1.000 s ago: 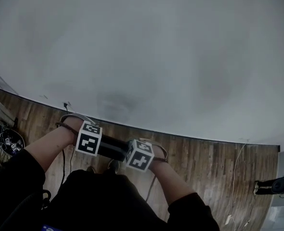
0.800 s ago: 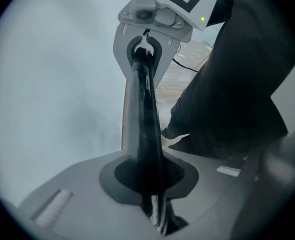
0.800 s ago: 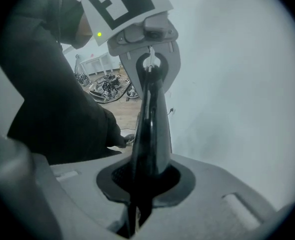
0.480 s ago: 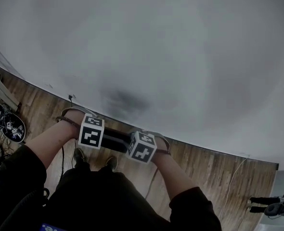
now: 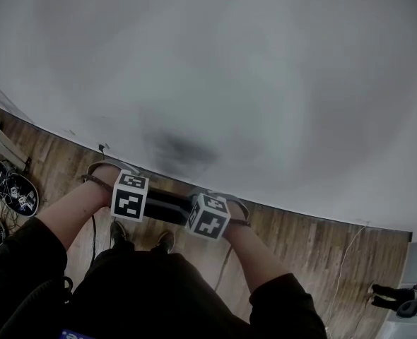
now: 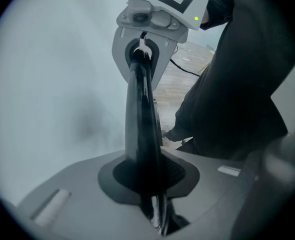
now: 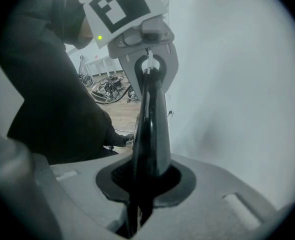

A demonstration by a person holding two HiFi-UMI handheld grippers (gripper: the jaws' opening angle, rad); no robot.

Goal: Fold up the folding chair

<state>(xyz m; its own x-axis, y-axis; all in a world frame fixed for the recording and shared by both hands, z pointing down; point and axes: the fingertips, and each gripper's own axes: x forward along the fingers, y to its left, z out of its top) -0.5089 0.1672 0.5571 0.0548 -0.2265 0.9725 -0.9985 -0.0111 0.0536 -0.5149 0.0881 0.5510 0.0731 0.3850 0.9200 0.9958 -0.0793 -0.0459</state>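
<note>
In the head view the folding chair shows only as a black top bar (image 5: 167, 205), level in front of the person's body and close to a white wall. My left gripper (image 5: 133, 207) holds the bar's left end and my right gripper (image 5: 208, 219) its right end, both pointing steeply down. In the left gripper view the bar (image 6: 140, 124) runs from my left gripper (image 6: 155, 204) to the right one (image 6: 145, 49). The left jaws are opening slightly, with the bar still between them. In the right gripper view my right gripper (image 7: 137, 204) stays shut on the bar (image 7: 150, 134).
A white wall (image 5: 251, 83) fills most of the view ahead. Below it lies a wooden floor (image 5: 300, 246) with cables (image 5: 344, 260). Round dark gear (image 5: 19, 193) lies at the left, and a black device (image 5: 396, 299) at the lower right. The person's shoes (image 5: 141, 239) stand under the bar.
Both grippers have shifted a little sideways together with the bar and rolled slightly. The head view has tilted, so the person's shoes now show beneath the bar.
</note>
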